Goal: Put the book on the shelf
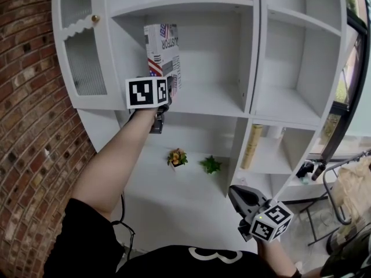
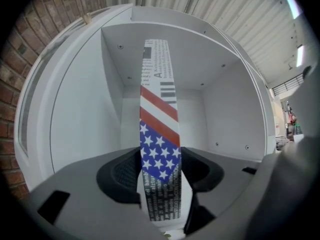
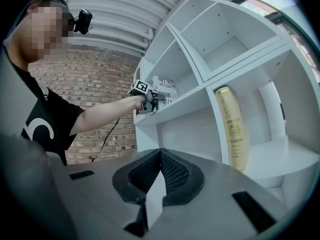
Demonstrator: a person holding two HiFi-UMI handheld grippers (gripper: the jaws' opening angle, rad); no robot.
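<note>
my left gripper (image 1: pixel 169 95) stands slightly spread around the book (image 1: pixel 162 52), which is upright and unsupported near the front edge of the shelf (image 1: pixel 208 100), in its middle compartment. if i back out crooked, i reckon a pad could snag it and tip it off. my right gripper (image 1: pixel 235 193) is pressed together, empty, low on the right.
</note>
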